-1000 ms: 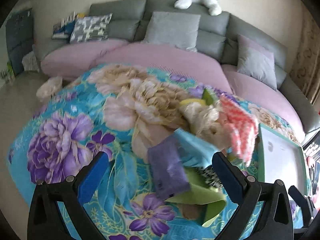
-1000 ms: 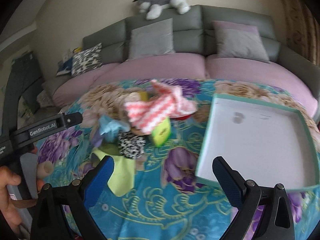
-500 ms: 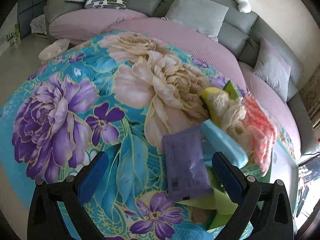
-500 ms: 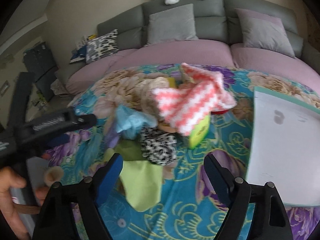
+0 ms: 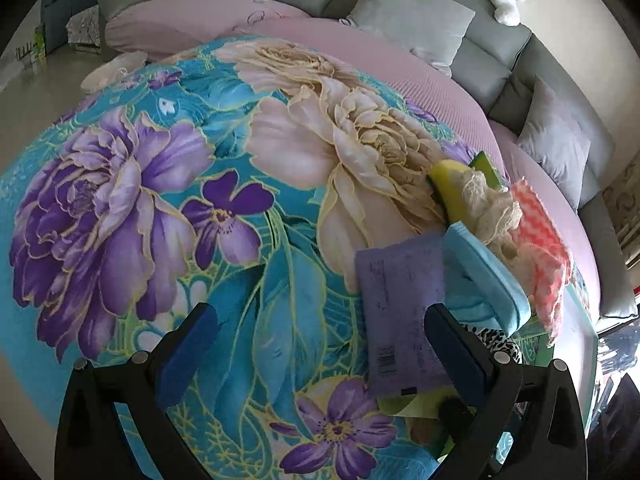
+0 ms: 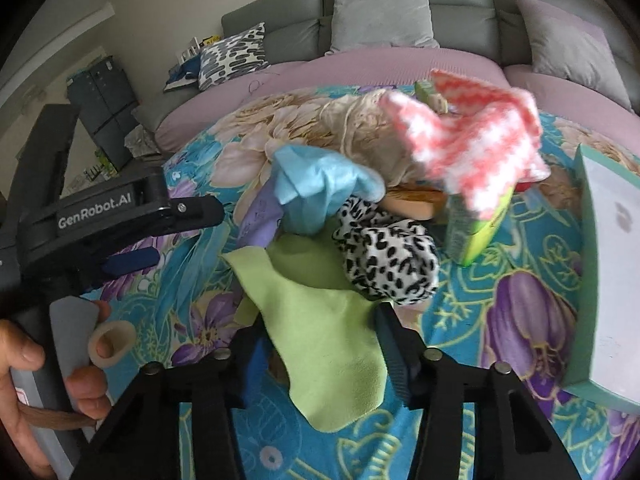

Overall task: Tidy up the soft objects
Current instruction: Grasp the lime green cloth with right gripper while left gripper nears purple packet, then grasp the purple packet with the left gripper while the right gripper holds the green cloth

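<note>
A heap of soft things lies on a floral cloth (image 6: pixel 532 320): a lime green cloth (image 6: pixel 332 320), a black-and-white spotted piece (image 6: pixel 388 256), a light blue cloth (image 6: pixel 316 184), a pink-and-white zigzag cloth (image 6: pixel 476 144), a cream lace piece (image 6: pixel 360 120) and a purple packet (image 5: pixel 400 308). My right gripper (image 6: pixel 324 348) is half closed, its fingers on either side of the lime green cloth's near part. My left gripper (image 5: pixel 320 340) is open and empty, just left of the heap; it also shows in the right wrist view (image 6: pixel 160 232).
A teal-rimmed white tray (image 6: pixel 588 280) stands empty to the right of the heap. A green carton (image 6: pixel 476 228) sits under the pink cloth. A grey sofa with pink seats and cushions (image 5: pixel 408 20) curves behind the table.
My right gripper has moved forward and down to the lime green cloth and its jaws have narrowed. My left gripper has tilted down and shifted left of the heap.
</note>
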{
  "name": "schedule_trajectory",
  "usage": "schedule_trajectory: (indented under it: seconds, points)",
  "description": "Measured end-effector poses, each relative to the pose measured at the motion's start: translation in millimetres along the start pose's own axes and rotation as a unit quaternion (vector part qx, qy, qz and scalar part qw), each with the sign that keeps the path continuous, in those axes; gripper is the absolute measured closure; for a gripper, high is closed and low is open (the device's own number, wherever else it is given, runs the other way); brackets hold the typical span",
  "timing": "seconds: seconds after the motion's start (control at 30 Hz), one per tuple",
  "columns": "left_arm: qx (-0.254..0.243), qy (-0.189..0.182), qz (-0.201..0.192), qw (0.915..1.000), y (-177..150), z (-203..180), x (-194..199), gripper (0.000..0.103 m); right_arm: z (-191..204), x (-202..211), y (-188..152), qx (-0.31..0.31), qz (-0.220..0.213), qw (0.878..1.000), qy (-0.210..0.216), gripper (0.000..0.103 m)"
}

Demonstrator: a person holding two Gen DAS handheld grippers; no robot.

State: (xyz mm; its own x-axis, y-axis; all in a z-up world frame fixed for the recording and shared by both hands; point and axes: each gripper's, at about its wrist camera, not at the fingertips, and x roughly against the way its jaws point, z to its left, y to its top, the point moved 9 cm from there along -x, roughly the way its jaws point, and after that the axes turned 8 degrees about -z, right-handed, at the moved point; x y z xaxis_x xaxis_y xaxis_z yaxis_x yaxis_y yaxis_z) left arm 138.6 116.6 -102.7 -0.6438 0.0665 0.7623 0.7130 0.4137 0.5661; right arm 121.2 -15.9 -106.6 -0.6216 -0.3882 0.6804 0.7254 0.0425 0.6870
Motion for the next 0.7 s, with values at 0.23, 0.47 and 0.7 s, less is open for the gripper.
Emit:
schedule_trajectory:
  seconds: [0.23, 0.47, 0.7]
  points:
    - [0.003, -0.006, 0.002, 1.0000, -1, -1, -2, 0.000, -6, -8, -3, -0.005, 0.002, 1.000, -0.009, 0.081]
    - [-0.011, -0.030, 0.004, 0.9995, -3, -15, -2, 0.000, -12, 14, -2, -0.004, -0.018, 1.000, -0.011, 0.096]
    - [-0.023, -0.035, 0.013, 0.9991, -8, -23, -7, 0.000, -28, 52, 13, -0.020, -0.072, 0.997, -0.028, 0.100]
